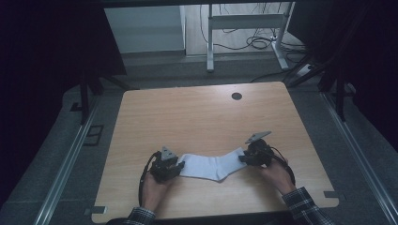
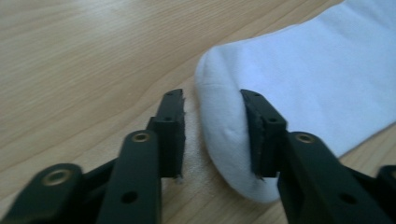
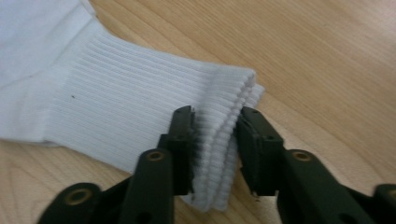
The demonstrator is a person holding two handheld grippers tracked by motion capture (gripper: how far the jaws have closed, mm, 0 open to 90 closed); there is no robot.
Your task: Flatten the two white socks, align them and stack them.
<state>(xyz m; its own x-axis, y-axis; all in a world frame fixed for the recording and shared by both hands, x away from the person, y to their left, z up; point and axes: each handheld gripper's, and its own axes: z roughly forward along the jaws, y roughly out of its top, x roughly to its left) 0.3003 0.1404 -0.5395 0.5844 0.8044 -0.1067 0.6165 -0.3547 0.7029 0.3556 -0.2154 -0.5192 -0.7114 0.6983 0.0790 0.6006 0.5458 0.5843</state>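
Observation:
A white sock (image 1: 211,166) lies flat across the near part of the wooden table (image 1: 197,112). My left gripper (image 1: 180,165) is at its toe end. In the left gripper view the rounded toe (image 2: 224,140) sits between the jaws of my left gripper (image 2: 212,135); one pad touches it and a gap shows at the other. My right gripper (image 1: 241,158) is at the ribbed cuff. In the right gripper view my right gripper (image 3: 215,140) has both pads pressed on the bunched cuff edge (image 3: 219,154).
A dark round hole (image 1: 236,96) is in the table's far side. Beyond the table stand a metal frame leg (image 1: 210,42) and loose cables (image 1: 256,42) on the floor. Rails run along both sides of the table.

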